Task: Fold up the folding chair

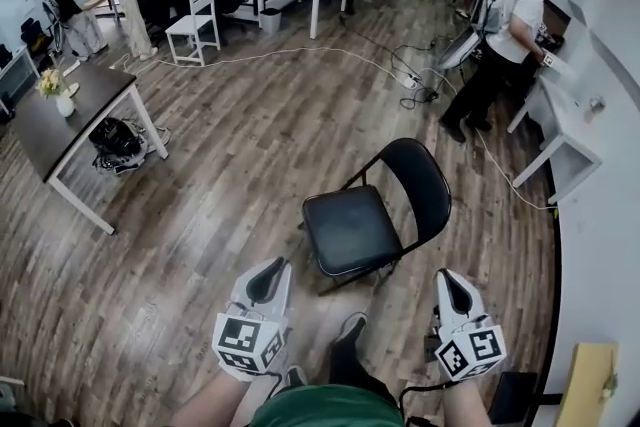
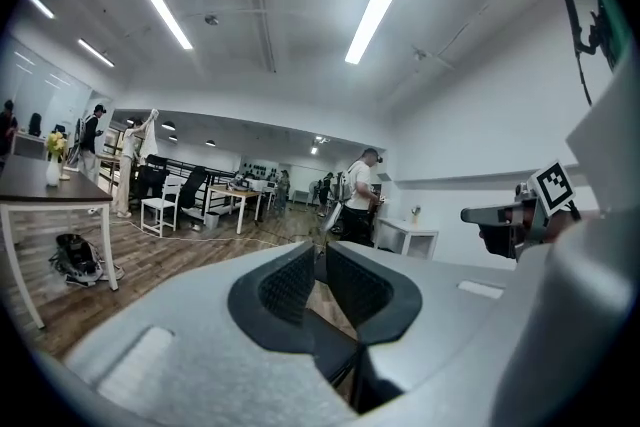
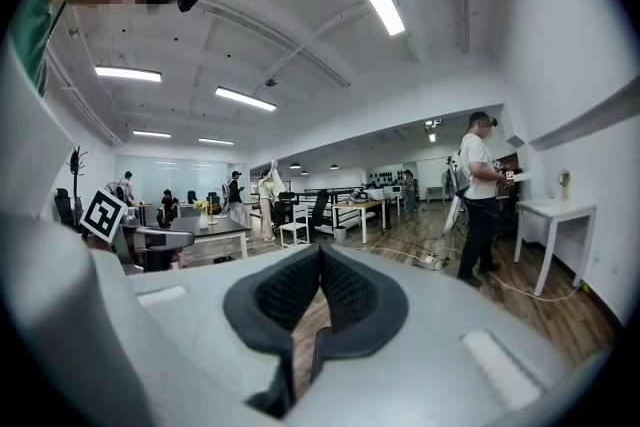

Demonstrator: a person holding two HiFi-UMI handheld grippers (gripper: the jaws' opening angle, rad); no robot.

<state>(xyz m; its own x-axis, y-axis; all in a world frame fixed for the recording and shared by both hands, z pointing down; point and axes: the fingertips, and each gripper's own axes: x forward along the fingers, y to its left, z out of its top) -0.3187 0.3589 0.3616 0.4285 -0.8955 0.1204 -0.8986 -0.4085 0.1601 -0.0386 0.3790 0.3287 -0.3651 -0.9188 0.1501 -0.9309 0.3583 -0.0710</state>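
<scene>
Ahead, the folding chair (image 1: 372,220) stands unfolded on the wood office floor (image 1: 230,175); left gripper (image 1: 270,277) and right gripper (image 1: 450,283) closed, empty.

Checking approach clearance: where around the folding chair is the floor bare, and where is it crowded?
Bare floor lies left of the folding chair, up to the dark table and bag. Its right is crowded: cable, white desk, standing person.
</scene>
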